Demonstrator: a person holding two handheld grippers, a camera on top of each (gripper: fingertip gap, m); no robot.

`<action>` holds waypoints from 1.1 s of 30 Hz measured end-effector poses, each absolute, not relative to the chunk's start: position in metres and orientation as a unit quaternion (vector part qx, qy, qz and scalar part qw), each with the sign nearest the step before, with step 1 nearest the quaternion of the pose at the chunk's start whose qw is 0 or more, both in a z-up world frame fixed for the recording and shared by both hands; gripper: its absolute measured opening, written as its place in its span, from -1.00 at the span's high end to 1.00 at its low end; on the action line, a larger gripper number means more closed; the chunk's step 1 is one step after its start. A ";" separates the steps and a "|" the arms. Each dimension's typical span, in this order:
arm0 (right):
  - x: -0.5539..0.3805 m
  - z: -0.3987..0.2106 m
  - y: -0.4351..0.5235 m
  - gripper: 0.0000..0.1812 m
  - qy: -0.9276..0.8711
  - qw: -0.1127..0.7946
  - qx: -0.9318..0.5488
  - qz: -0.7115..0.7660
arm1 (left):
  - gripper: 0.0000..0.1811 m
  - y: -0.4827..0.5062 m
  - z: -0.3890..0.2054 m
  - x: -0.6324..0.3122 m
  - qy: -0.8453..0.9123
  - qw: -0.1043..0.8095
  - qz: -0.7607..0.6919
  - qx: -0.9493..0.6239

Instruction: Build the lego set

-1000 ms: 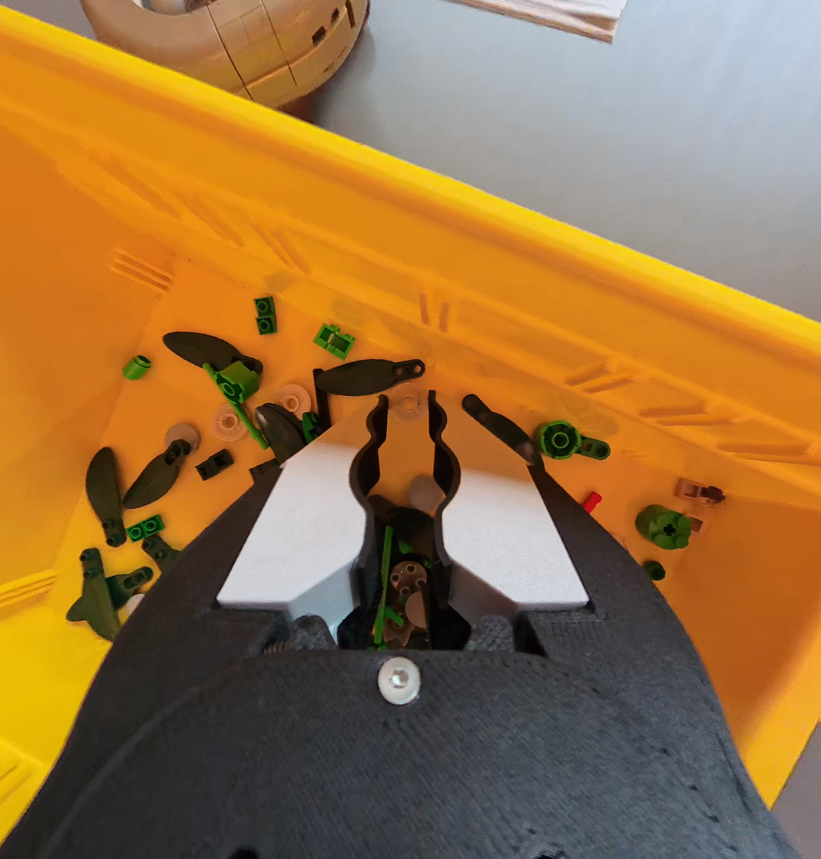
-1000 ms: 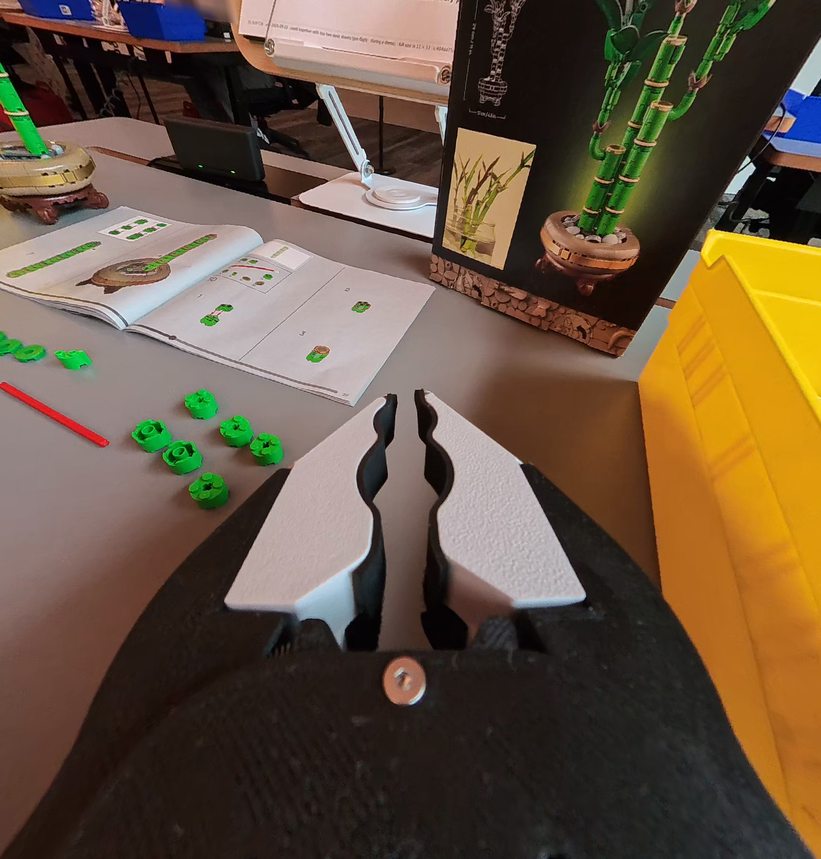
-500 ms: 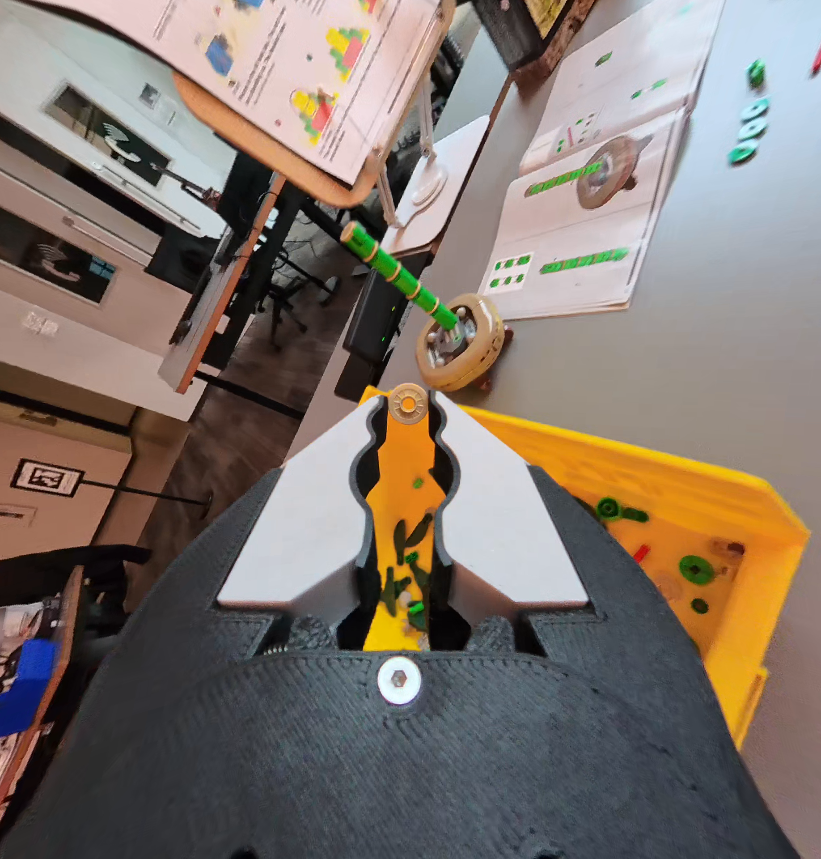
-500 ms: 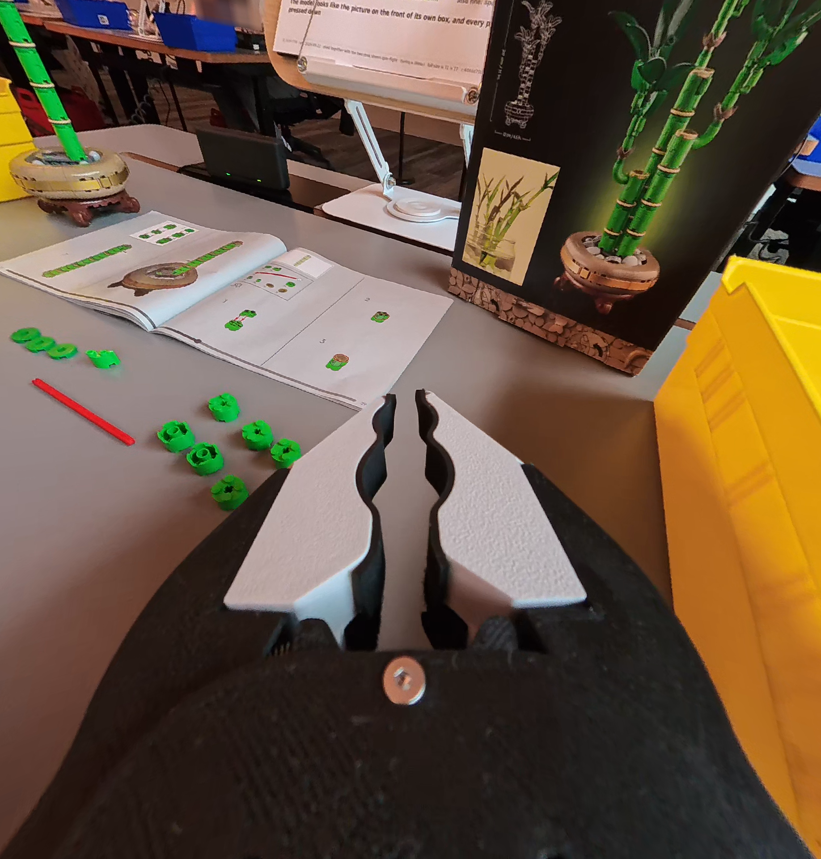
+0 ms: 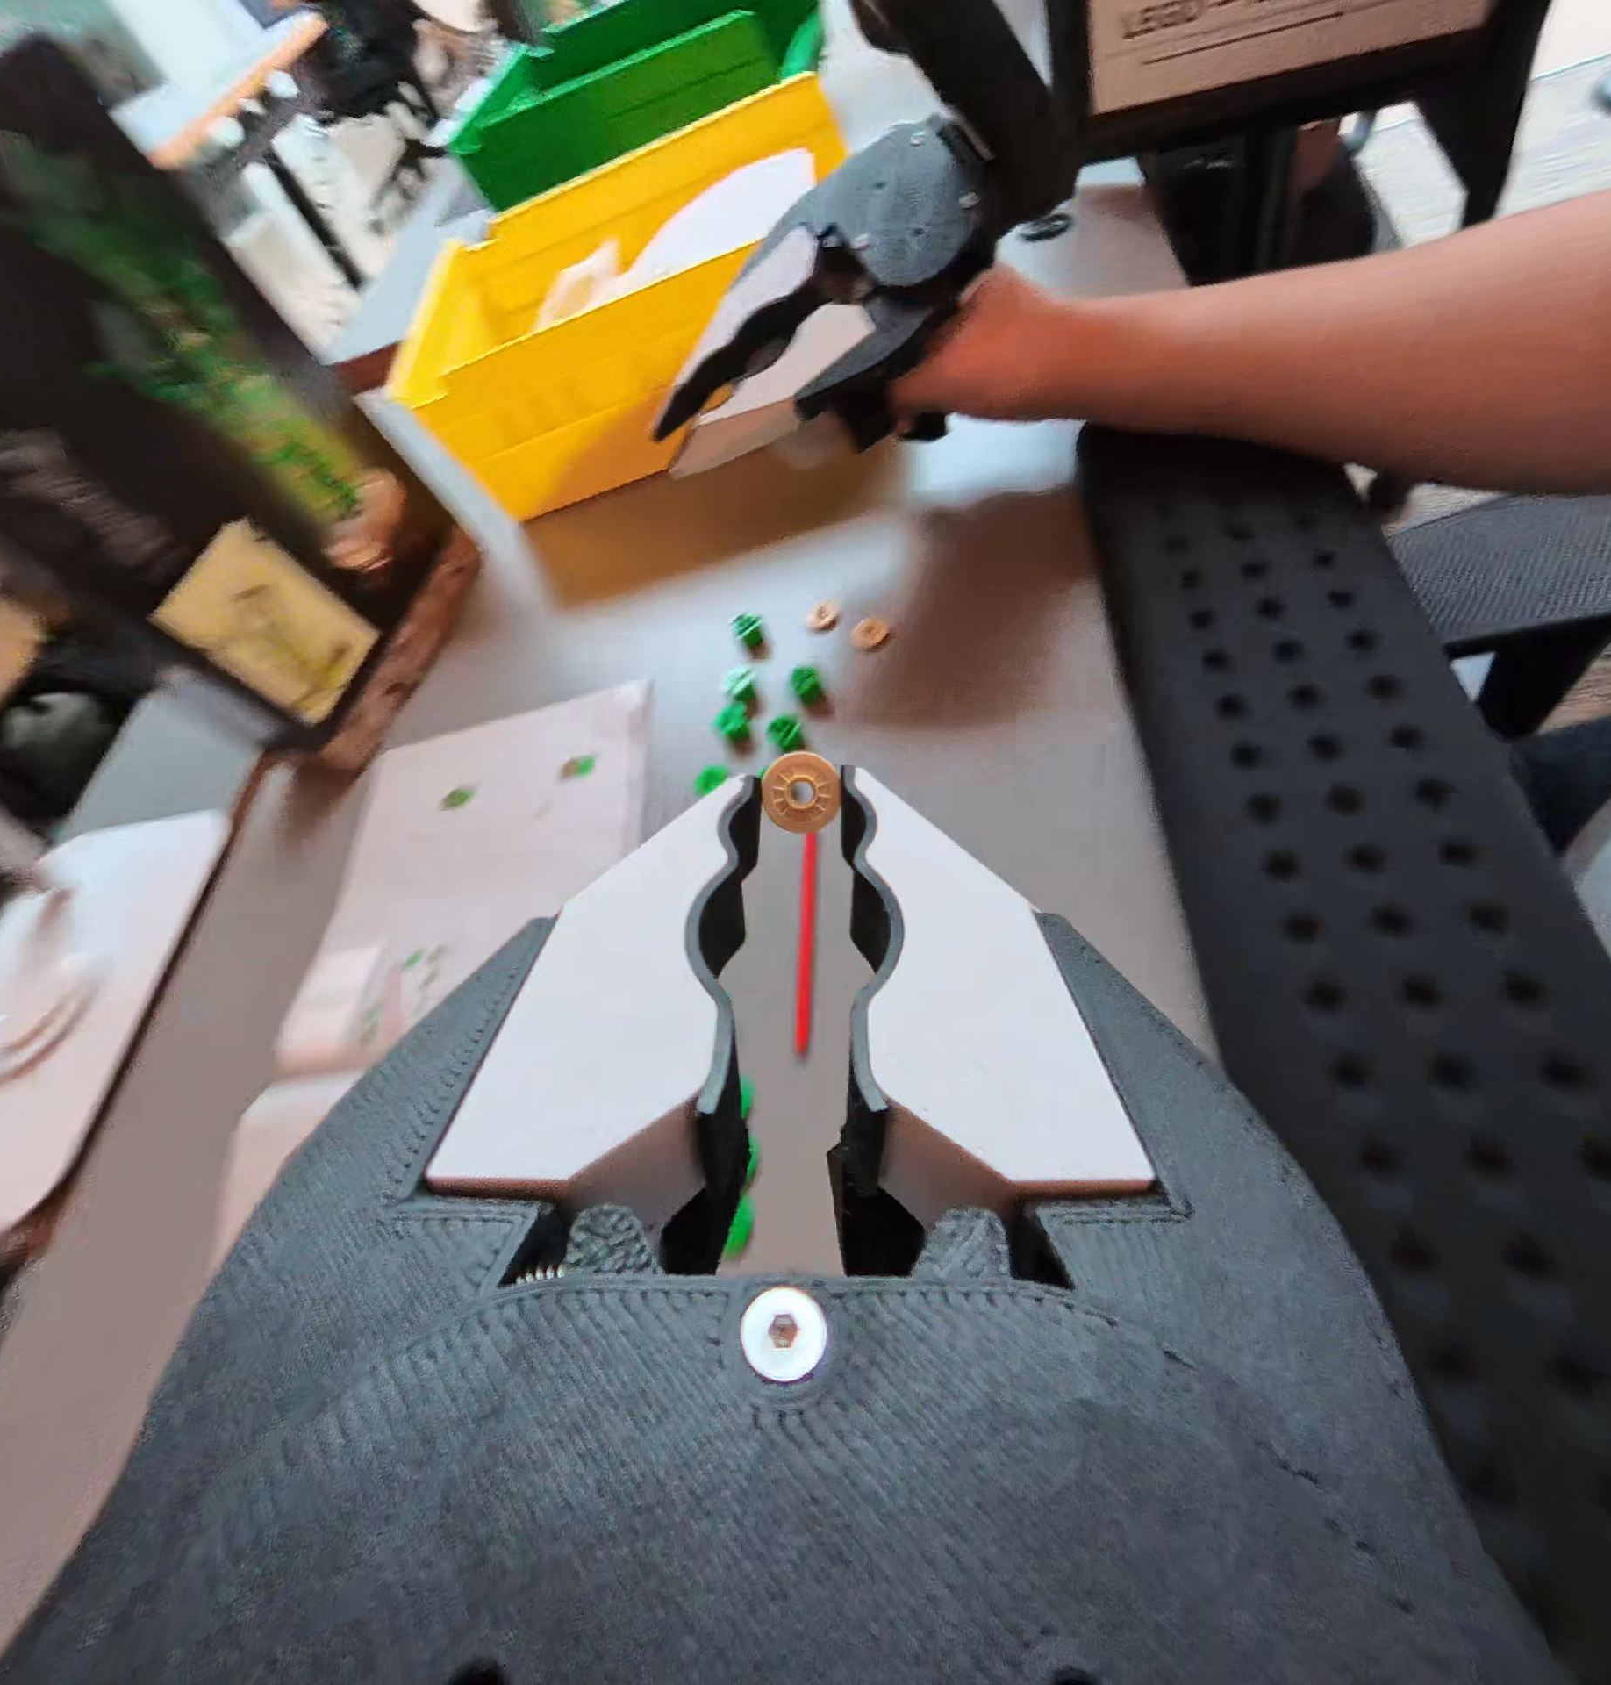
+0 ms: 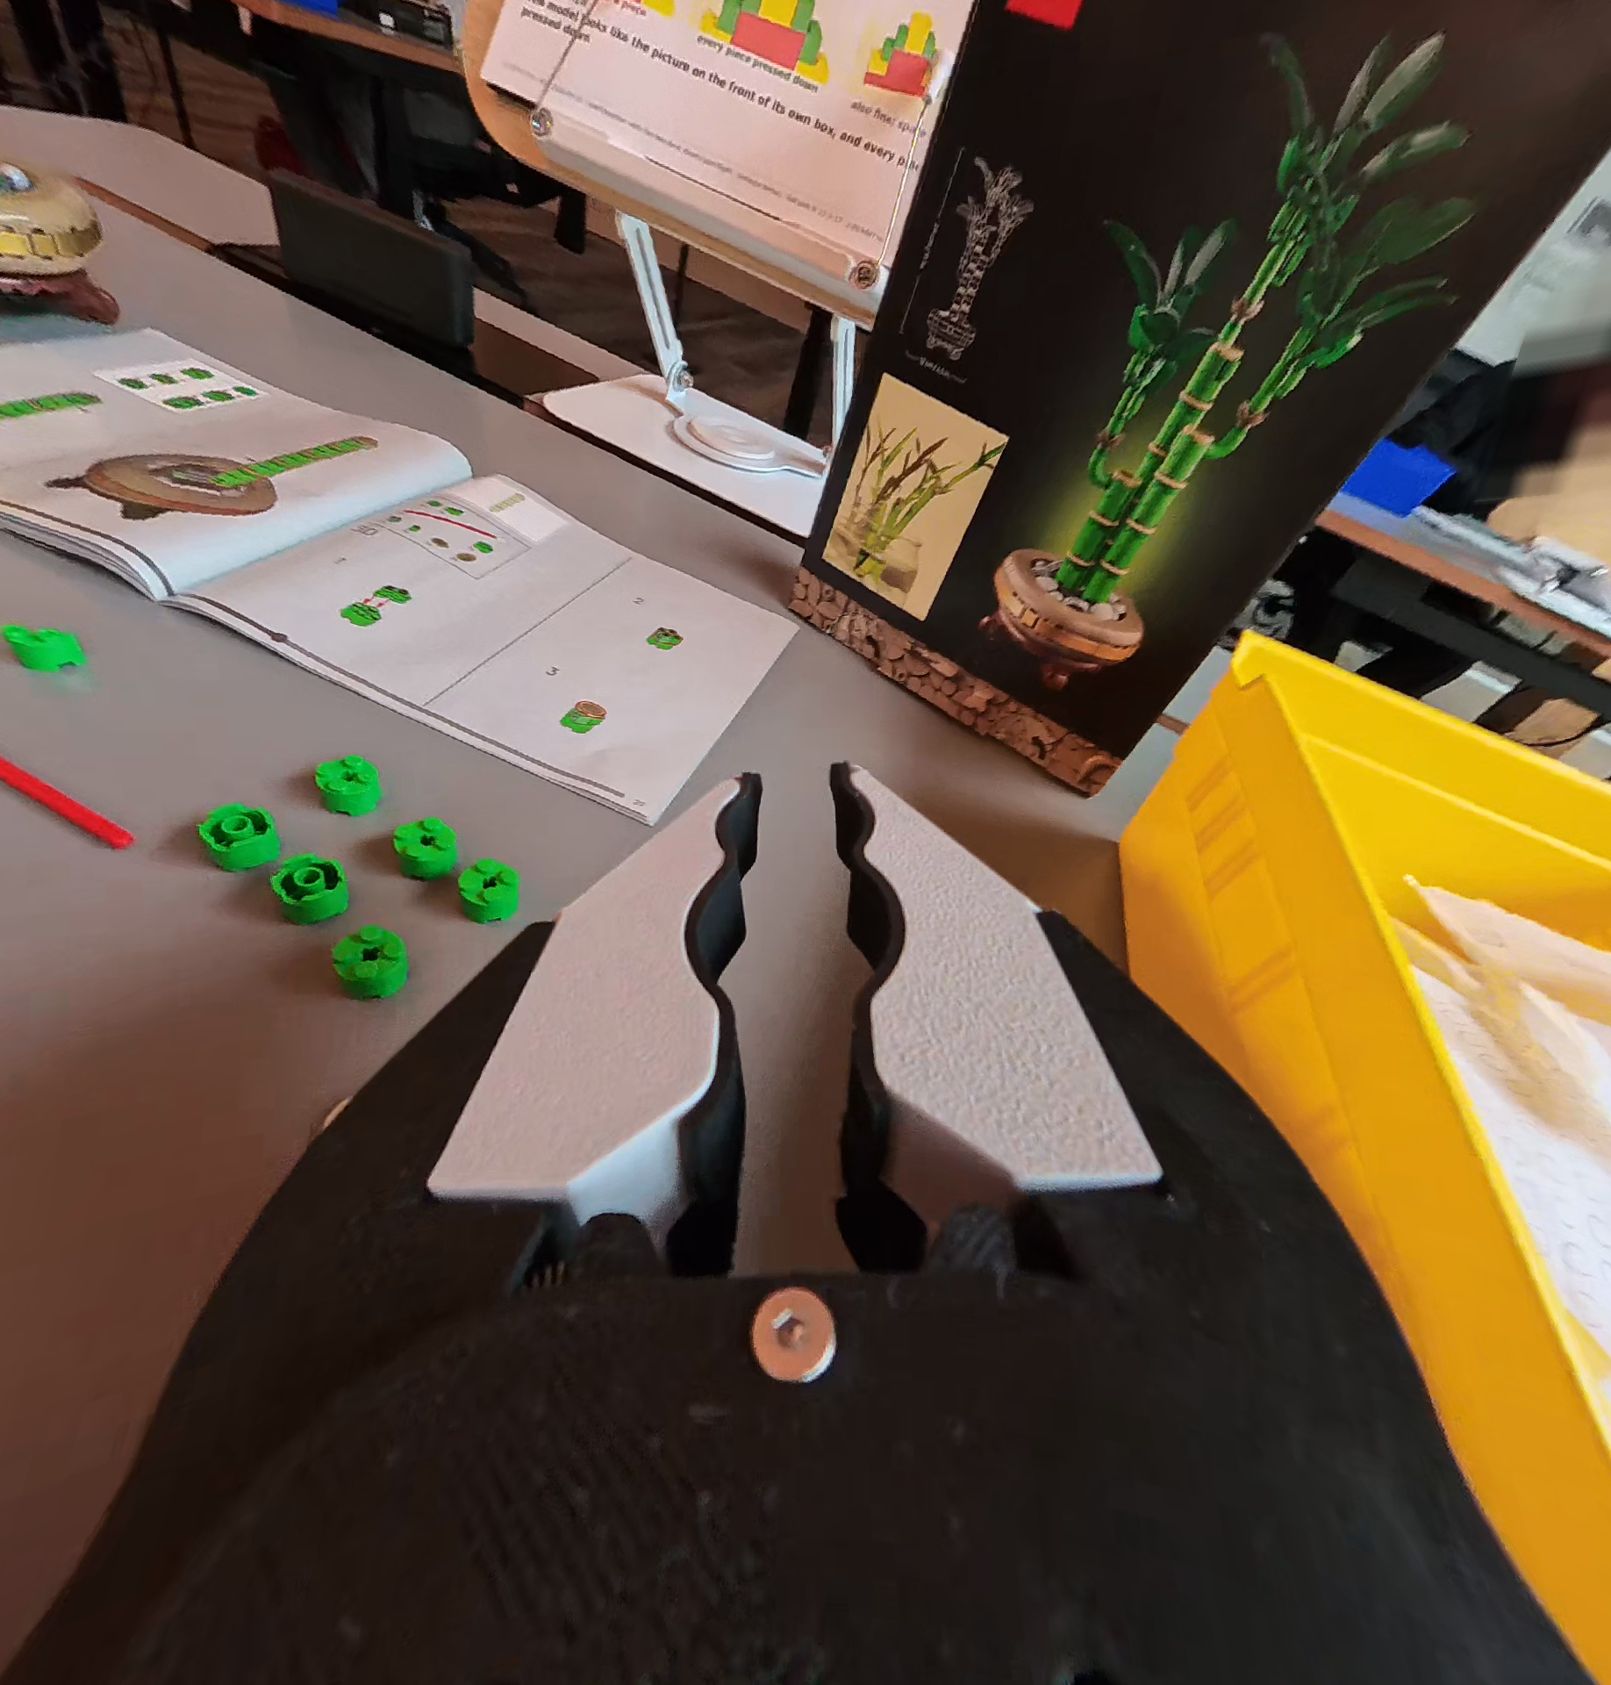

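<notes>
Room: a workshop with other desks and bins at the top of both views; the work lies on a grey table (image 6: 191, 1094).
Left gripper (image 5: 800, 795): closed down on a tan round disc (image 5: 801, 793), pinched by its edges at the very tips, lower centre of the left wrist view.
Right gripper (image 6: 795, 791): slightly parted and holding nothing; it hovers over bare table at lower centre of its own view, and shows again at upper centre of the left wrist view, held by a hand (image 5: 984, 356).
Loose parts: six green round bricks (image 6: 310, 886) at left centre of the right wrist view, a red rod (image 6: 50, 793) at the left edge, and two more tan discs (image 5: 846, 625) just beyond the green ones in the left wrist view.
Guides: an open instruction booklet (image 6: 373, 565) at upper left, the set box (image 6: 1148, 365) with a bamboo picture at upper right.
Bins: a yellow bin (image 6: 1258, 957) at the right edge.
Partial build: a tan pot base (image 6: 27, 237) at the far upper left corner.
Risk: the disc is gripped only by a thin rim, so I judge it could twist or pop out when pressed onto a brick; an unsteadied brick might slide away.
Writing: print is visible on the box, booklet and a clipped sheet; not repeated here.
</notes>
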State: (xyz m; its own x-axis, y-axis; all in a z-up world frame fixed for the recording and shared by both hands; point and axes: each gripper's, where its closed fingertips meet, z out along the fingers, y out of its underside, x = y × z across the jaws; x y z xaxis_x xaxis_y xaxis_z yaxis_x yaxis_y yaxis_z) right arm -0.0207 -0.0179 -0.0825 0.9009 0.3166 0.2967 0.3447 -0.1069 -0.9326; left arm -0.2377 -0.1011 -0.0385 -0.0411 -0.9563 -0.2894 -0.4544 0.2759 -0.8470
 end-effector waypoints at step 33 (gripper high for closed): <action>0.002 -0.020 -0.045 0.74 -0.125 0.732 -0.666 0.074 | 0.67 -0.067 -0.157 -0.070 0.752 0.203 -0.193 -0.596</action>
State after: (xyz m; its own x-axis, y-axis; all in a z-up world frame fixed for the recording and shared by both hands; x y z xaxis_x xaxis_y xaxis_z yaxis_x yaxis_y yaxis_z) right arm 0.0022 -0.0452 -0.0197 0.9577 0.2754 0.0837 0.0574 0.1022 -0.9931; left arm -0.0705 -0.0675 -0.1569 -0.2068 -0.9755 -0.0748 -0.8192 0.2145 -0.5319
